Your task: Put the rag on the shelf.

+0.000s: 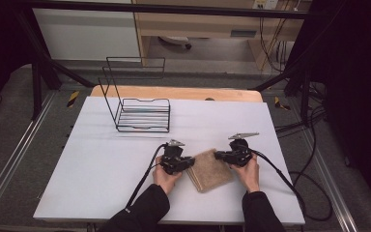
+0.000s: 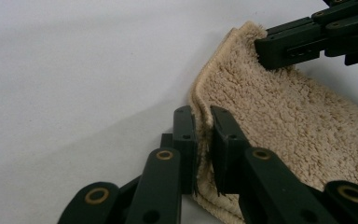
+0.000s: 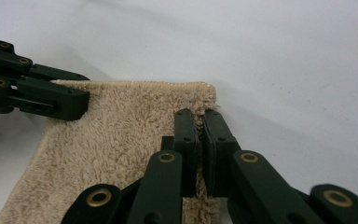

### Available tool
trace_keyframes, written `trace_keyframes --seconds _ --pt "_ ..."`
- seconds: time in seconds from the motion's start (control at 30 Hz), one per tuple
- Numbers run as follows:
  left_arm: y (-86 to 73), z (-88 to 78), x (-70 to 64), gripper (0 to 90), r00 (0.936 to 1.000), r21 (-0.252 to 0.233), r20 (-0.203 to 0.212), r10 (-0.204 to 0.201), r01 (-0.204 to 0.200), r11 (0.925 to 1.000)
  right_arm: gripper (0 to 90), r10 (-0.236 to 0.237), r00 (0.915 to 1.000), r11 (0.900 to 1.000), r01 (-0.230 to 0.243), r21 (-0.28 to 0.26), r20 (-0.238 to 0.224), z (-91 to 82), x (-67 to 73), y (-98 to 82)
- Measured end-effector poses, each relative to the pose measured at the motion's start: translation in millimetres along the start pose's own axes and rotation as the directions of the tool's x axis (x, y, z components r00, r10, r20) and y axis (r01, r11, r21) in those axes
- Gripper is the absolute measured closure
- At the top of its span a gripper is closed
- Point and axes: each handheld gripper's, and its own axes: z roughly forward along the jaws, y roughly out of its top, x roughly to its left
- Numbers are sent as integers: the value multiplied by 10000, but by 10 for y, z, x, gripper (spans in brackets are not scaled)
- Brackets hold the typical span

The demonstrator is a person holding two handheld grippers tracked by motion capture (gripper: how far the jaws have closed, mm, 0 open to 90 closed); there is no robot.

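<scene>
A folded towel (image 1: 210,170) lying on the white counter (image 1: 101,159) is being pinched at opposite edges by the closed left claw (image 1: 189,162) and right claw (image 1: 218,155), so an even, joint lift is probably being called for next.

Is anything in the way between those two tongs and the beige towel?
No. Both tongs are already on the folded towel: the left tongs pinch one edge, the right tongs pinch a corner. The wire rack stands apart, farther back on the table.
</scene>
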Motion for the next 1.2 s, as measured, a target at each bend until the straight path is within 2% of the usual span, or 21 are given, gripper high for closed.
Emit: trace_keyframes --seconds 0.13,0.23,0.37,0.57,0.93,1.1,1.2 --pt "10 -50 -19 812 9999 -300 133 15 -11 9996 863 -113 9999 9992 115 -382 52 -106 59 3" --pt "22 -104 -59 813 9997 -596 203 153 -141 9981 864 -316 9994 9960 324 -827 110 -236 127 2" --pt "44 -186 -96 814 9983 -903 287 500 -472 9948 865 -384 9992 9927 393 -1139 98 -333 177 -10" --pt "64 -264 -183 814 9966 -1191 448 693 -635 9909 865 -649 9976 9857 679 -1540 241 -495 266 -44" --pt "103 -409 -281 814 9925 -1620 716 995 -869 9830 867 -820 9956 9739 895 -2085 445 -673 372 -74" --pt "137 -485 -319 815 9904 -1815 653 1215 -1080 9774 867 -945 9941 9633 1049 -2471 535 -754 433 -65" --pt "163 -532 -349 816 9891 -1937 612 1337 -1197 9737 867 -938 9940 9603 1052 -2583 559 -775 451 -59"
